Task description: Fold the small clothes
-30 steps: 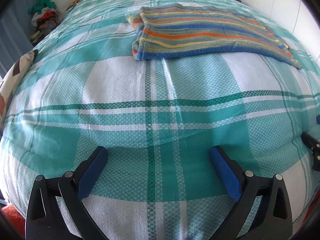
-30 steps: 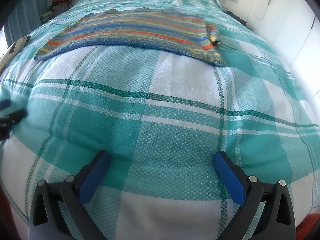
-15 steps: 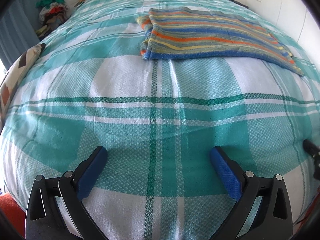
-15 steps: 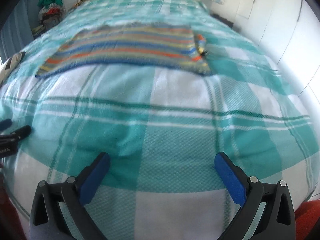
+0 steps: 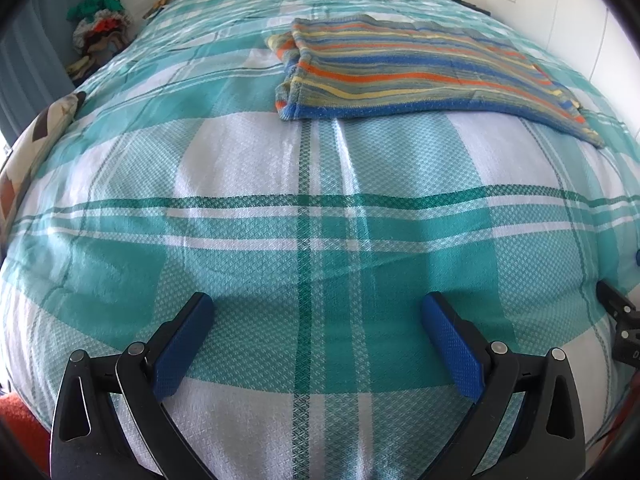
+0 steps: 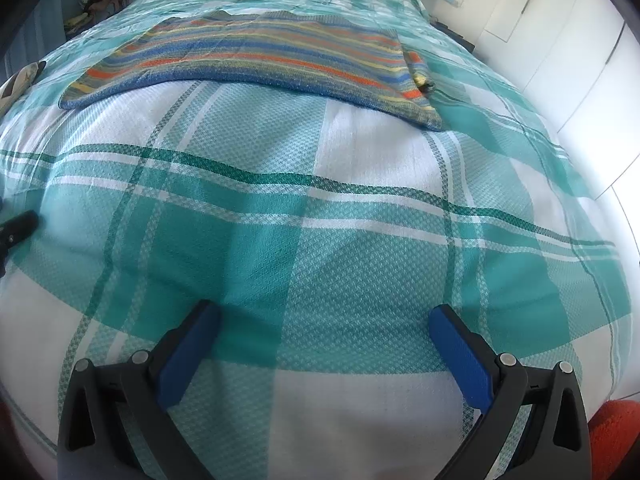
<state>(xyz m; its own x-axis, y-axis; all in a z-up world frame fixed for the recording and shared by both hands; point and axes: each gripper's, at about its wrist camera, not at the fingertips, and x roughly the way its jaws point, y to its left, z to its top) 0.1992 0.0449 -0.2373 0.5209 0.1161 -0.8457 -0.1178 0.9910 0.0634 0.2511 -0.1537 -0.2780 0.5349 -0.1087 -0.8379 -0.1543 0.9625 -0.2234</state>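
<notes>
A striped knitted garment in blue, orange, yellow and grey lies flat on the bed, folded along its left side. It also shows in the right wrist view. My left gripper is open and empty, low over the bedspread, well short of the garment. My right gripper is open and empty, also near the bed's front edge. The right gripper's tip shows at the right edge of the left wrist view; the left gripper's tip shows at the left edge of the right wrist view.
A teal and white plaid bedspread covers the bed. A pile of clothes sits at the back left. A patterned pillow lies at the left edge. White cabinets stand on the right.
Both grippers have drawn back slightly from the garment and tilted a little; the garment has not moved. Both stay open and empty.
</notes>
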